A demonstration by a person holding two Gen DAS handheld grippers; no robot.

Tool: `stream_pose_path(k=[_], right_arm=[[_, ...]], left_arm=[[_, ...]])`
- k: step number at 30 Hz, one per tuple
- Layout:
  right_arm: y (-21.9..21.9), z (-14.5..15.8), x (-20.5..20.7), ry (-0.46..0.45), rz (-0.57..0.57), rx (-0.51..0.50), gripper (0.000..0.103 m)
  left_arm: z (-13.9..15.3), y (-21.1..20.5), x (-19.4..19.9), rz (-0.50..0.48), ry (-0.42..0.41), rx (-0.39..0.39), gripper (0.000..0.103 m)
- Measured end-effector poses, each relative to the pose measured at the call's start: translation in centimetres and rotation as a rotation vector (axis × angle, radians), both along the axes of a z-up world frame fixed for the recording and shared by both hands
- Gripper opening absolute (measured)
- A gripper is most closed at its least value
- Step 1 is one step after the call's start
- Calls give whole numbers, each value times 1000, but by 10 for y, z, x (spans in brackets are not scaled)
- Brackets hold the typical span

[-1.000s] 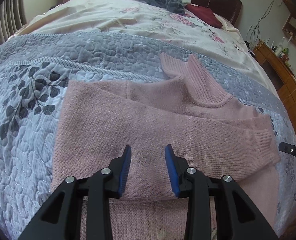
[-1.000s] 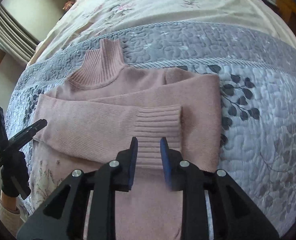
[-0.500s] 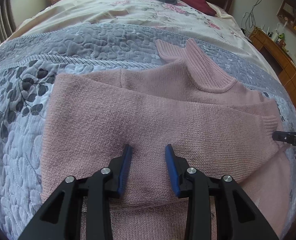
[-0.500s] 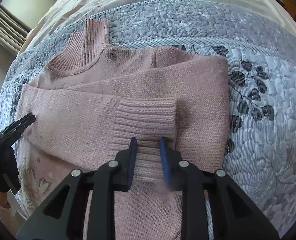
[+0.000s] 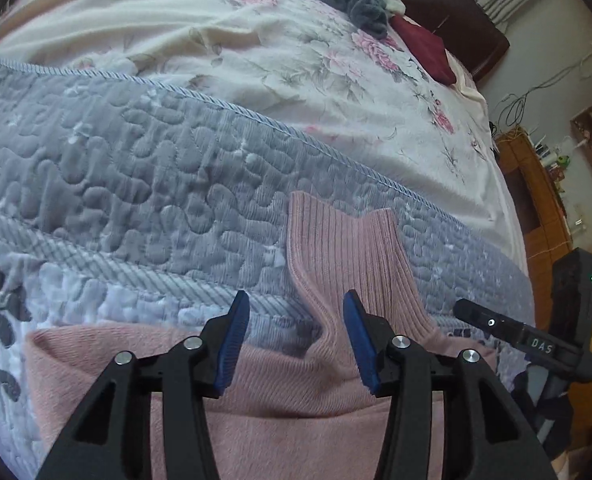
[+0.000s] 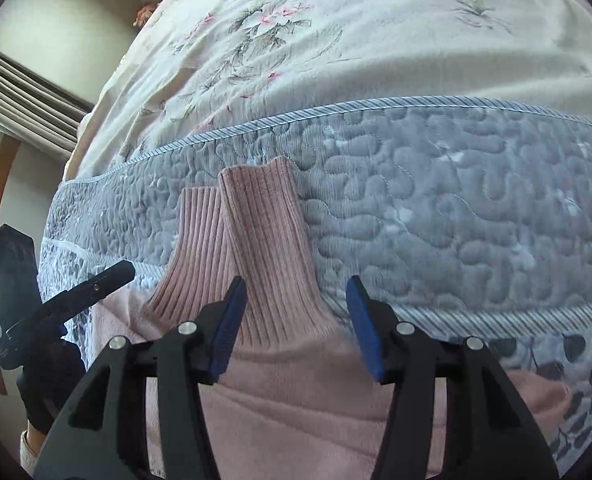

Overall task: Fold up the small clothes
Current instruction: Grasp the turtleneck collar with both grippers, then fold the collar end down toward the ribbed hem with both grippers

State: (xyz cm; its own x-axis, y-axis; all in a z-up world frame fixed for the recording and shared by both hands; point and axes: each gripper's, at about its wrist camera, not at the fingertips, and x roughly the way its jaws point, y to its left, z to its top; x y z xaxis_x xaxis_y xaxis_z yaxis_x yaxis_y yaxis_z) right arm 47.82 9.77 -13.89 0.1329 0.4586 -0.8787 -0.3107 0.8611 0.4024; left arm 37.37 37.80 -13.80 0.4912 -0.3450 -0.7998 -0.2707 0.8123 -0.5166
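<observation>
My black fingers cover most of the pink knitted sweater (image 5: 280,384), so I cannot see its folded sleeves from either wrist. It lies on the grey-blue quilted bedspread (image 5: 136,184), its ribbed turtleneck collar (image 6: 264,248) pointing toward the far side. Half a second ago I was over the sweater's body; now both cameras sit near the collar. My left gripper (image 5: 296,340) is spread open, empty, and my right gripper (image 6: 292,324) has widened, also empty.
</observation>
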Motion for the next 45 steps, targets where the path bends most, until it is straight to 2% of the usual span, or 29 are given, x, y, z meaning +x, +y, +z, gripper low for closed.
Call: stream_pose_path(k=[2, 6, 7, 8, 9, 10, 11, 17, 20, 24, 28, 31, 35, 37, 39, 41, 42, 43, 44, 45], right_arm=[[12, -12, 11, 10, -1, -6, 52], [25, -28, 25, 12, -5, -41, 53], [27, -32, 27, 10, -5, -49, 54], [29, -35, 28, 7, 0, -50, 53], [31, -36, 28, -3, 13, -56, 49], [33, -35, 27, -12, 29, -51, 31], [33, -35, 27, -4, 40, -30, 11], [5, 5, 4, -111, 71, 96, 8], [-16, 30, -17, -163, 100, 172, 8], [-36, 49, -49, -213, 164, 186, 8], [-49, 51, -83, -215, 197, 199, 8], [-62, 45, -113, -215, 226, 169, 8], [-69, 28, -148, -187, 269, 103, 13], [-76, 20, -165, -163, 275, 70, 13], [-85, 16, -181, -124, 267, 87, 14], [-94, 15, -191, -78, 235, 119, 27], [-97, 16, -194, -53, 215, 162, 31], [-98, 16, -194, -28, 191, 192, 37], [-97, 15, -193, -5, 171, 219, 41], [-94, 12, -191, 12, 155, 237, 42]], left_arm=[[-13, -6, 11, -16, 0, -42, 49], [-34, -22, 29, -55, 23, -73, 47], [-37, -25, 31, -51, 15, -70, 45], [-38, -28, 33, -51, 4, -63, 33], [-38, -30, 34, -55, -1, -64, 26], [-38, -32, 35, -59, -10, -71, 10], [-35, -33, 34, -61, -27, -72, 9], [5, -37, 9, -130, -199, -35, 8], [24, -37, -14, -172, -278, -46, 8], [41, -42, -44, -226, -357, -51, 8], [41, -46, -82, -264, -378, -52, 8], [33, -47, -111, -294, -361, -41, 9], [14, -45, -143, -318, -286, -25, 12], [7, -39, -159, -308, -257, -43, 12], [3, -28, -174, -275, -239, -90, 12], [2, -19, -183, -241, -230, -143, 18], [1, -17, -185, -231, -223, -176, 21], [0, -16, -184, -223, -209, -204, 29], [-1, -18, -183, -213, -199, -221, 36], [-3, -21, -179, -206, -187, -239, 39]])
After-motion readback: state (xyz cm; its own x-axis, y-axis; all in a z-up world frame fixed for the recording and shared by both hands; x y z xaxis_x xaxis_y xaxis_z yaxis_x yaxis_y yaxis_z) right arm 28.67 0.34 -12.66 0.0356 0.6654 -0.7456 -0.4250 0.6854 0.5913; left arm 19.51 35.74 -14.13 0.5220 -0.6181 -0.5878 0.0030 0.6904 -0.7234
